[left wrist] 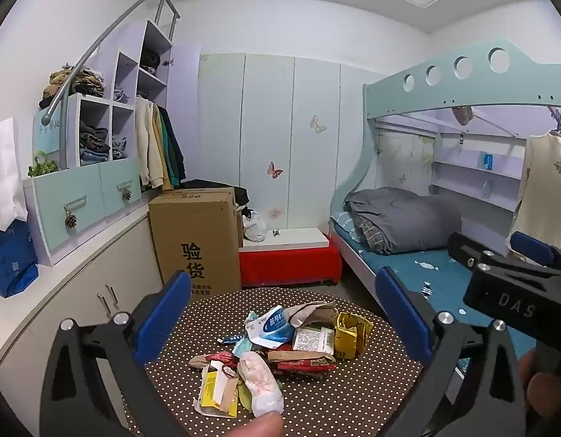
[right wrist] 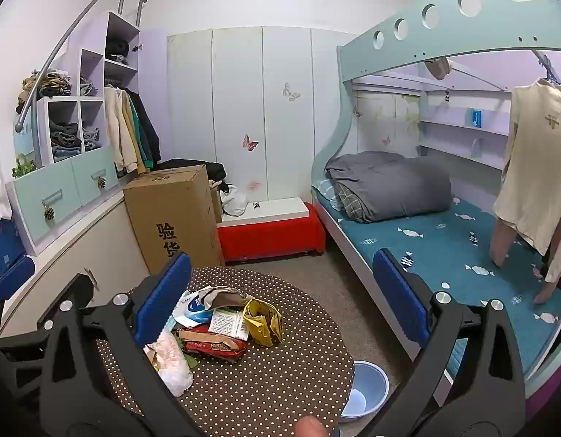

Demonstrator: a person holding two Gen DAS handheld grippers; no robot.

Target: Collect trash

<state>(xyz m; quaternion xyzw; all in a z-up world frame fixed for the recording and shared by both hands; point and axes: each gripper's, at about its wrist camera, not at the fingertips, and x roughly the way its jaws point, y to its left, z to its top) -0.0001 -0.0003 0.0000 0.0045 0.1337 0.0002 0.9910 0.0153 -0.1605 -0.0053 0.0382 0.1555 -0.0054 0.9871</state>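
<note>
A heap of trash [left wrist: 280, 349] is seen on a round, brown polka-dot tabletop [left wrist: 353, 393], toward the side nearest the tall cardboard box [left wrist: 196, 240]. Within the heap, a crumpled yellow wrapper [left wrist: 351, 333] is found on the side toward the bunk bed [left wrist: 426, 266], a white-and-blue packet [left wrist: 271, 329] on the side facing the cardboard box, and a clear crumpled bag [left wrist: 262, 382] at the near edge beside a small yellow carton [left wrist: 216, 391]. A red wrapper [right wrist: 211, 346] is seen in the middle of the heap.

The left gripper [left wrist: 282, 313] is held above the heap with its blue fingers [left wrist: 164, 317] spread wide and nothing between them. The right gripper [right wrist: 280, 295] is likewise held over the tabletop, its fingers [right wrist: 400, 295] wide apart and gripping nothing. A pale blue bin [right wrist: 364, 389] is seen on the floor, between the tabletop and the bunk bed.
</note>
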